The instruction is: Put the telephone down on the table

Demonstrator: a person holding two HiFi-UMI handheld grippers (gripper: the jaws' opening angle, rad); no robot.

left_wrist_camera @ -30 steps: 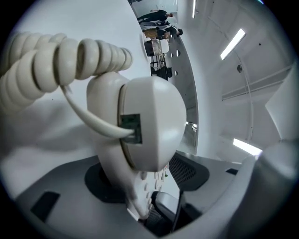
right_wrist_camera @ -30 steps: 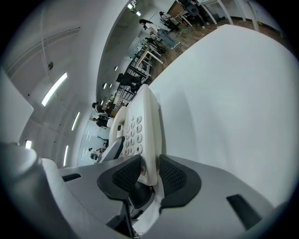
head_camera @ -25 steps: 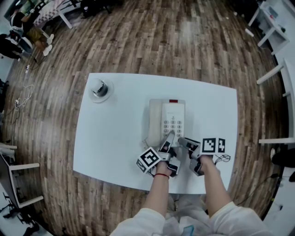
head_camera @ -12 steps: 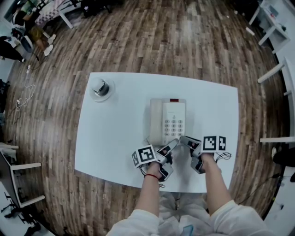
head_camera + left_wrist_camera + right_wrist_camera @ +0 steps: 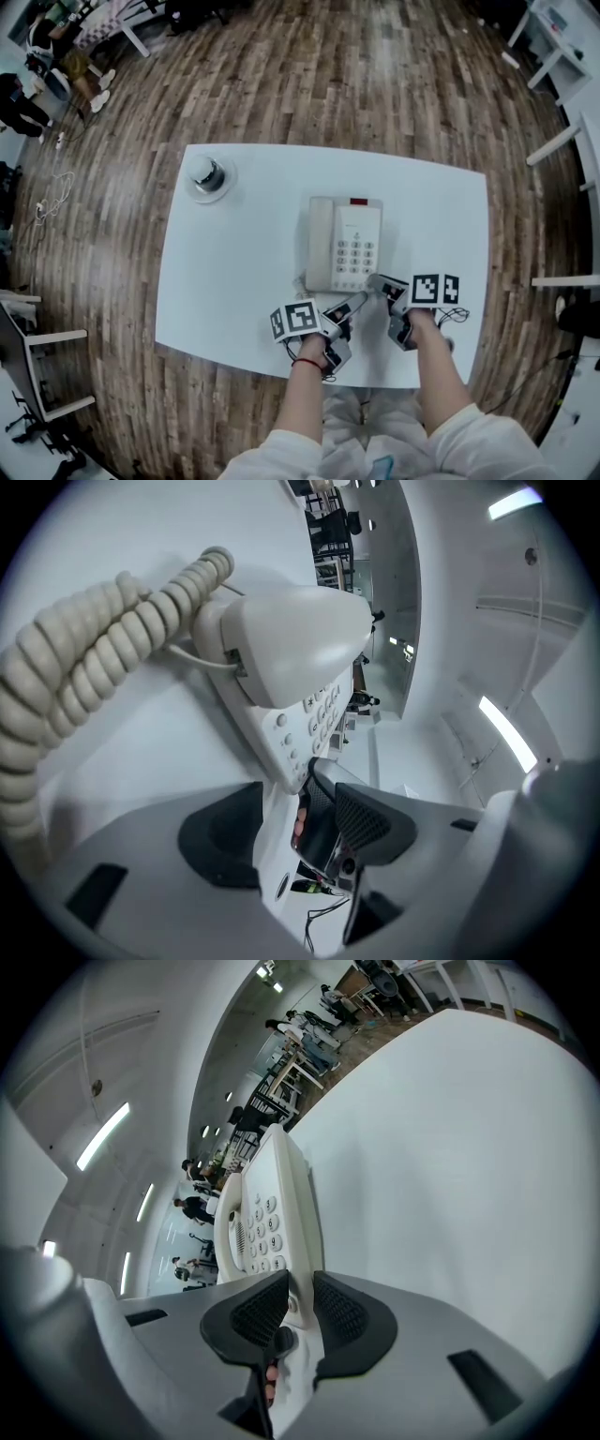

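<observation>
A cream telephone [image 5: 343, 246] lies flat on the white table [image 5: 234, 272], its handset [image 5: 321, 242] in the cradle on its left side. My left gripper [image 5: 349, 323] is at the phone's near left corner. In the left gripper view the handset [image 5: 291, 639] and coiled cord [image 5: 84, 667] lie ahead; this gripper [image 5: 300, 827] is wide open, its jaws closing a little, with nothing touched between them. My right gripper [image 5: 382, 292] is at the phone's near right corner. In the right gripper view its jaws [image 5: 298, 1307] are closing and the pads press on the phone's edge [image 5: 300, 1241].
A round metal object on a white dish [image 5: 206, 175] stands at the table's far left corner. A thin dark cable [image 5: 457, 319] lies by my right hand. Wooden floor surrounds the table, with white furniture [image 5: 562, 141] to the right and people far off at top left.
My left gripper has drawn back from the keypad to the phone's near left corner. The right gripper stayed at the near right corner.
</observation>
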